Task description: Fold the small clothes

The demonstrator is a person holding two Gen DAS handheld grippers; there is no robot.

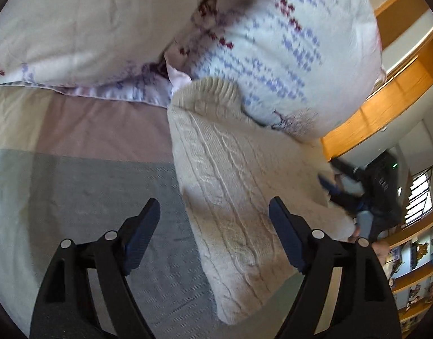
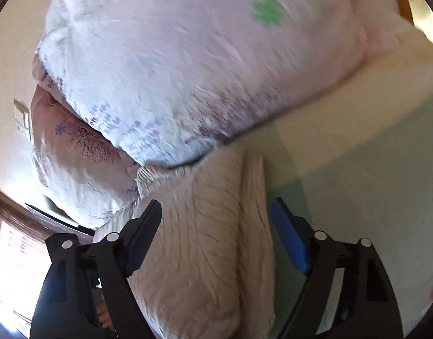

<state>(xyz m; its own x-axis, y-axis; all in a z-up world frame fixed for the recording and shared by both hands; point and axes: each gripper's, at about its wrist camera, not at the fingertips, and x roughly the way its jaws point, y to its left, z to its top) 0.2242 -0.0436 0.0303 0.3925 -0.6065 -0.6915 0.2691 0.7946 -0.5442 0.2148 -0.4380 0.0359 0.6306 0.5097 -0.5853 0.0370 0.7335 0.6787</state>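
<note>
A cream cable-knit sweater (image 1: 230, 186) lies folded in a long strip on the bed, its ribbed end against a pillow. My left gripper (image 1: 215, 212) is open just above it, the strip running between the fingers. In the right wrist view the same sweater (image 2: 205, 240) lies between the open fingers of my right gripper (image 2: 216, 214). The right gripper also shows in the left wrist view (image 1: 354, 189), blurred, at the sweater's far right edge. Neither gripper holds anything.
Two patterned white pillows (image 1: 273, 42) (image 2: 188, 70) are piled at the head of the bed, touching the sweater's end. The bedsheet (image 1: 75, 169) has grey, pink and cream bands. A wooden headboard (image 1: 386, 104) and shelves (image 1: 414, 268) stand at the right.
</note>
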